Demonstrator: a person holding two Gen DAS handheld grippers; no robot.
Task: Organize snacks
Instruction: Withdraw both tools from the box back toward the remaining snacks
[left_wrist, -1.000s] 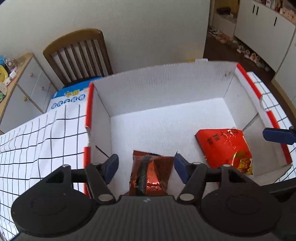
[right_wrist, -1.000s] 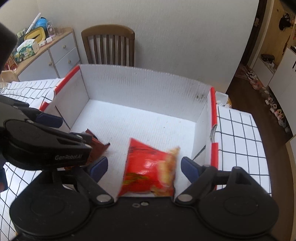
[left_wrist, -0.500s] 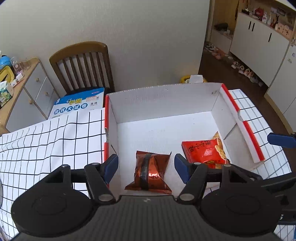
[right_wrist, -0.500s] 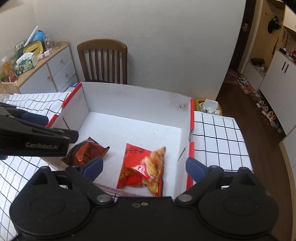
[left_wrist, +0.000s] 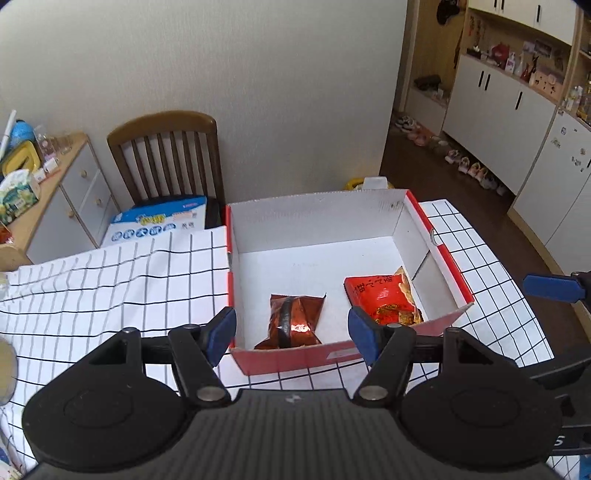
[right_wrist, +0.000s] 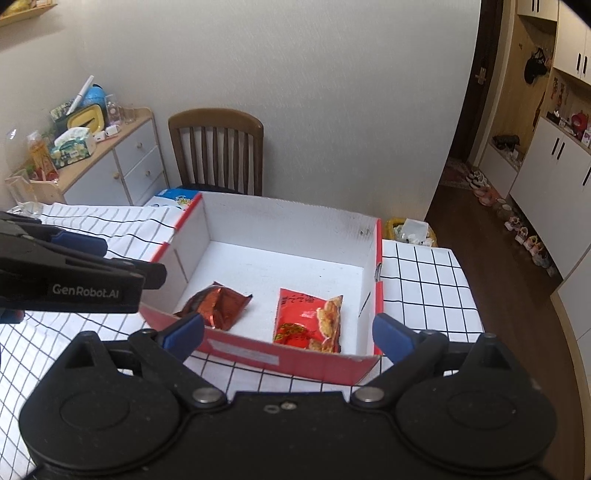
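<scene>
A white cardboard box with red edges (left_wrist: 317, 206) (right_wrist: 288, 218) stands on the checked tablecloth. Inside it lie a brown foil snack packet (left_wrist: 295, 314) (right_wrist: 218, 302) at the near left and a red snack packet (left_wrist: 380, 293) (right_wrist: 308, 317) at the near right. My left gripper (left_wrist: 291, 328) hovers open above the box's near wall, nothing between its blue pads. My right gripper (right_wrist: 288, 334) also hangs above the near wall, its jaws opening wide and holding nothing. The left gripper (right_wrist: 74, 275) shows at the left in the right wrist view.
A wooden chair (left_wrist: 166, 155) stands behind the table, a blue-and-white carton (left_wrist: 159, 221) on its seat. A drawer cabinet (right_wrist: 122, 162) with clutter is at the far left. The checked cloth (left_wrist: 110, 288) covers the table either side of the box; the floor drops away at right.
Both grippers have risen and pulled back from inside the box to above its near wall. The two packets stay lying in the box. The right jaws have spread wider.
</scene>
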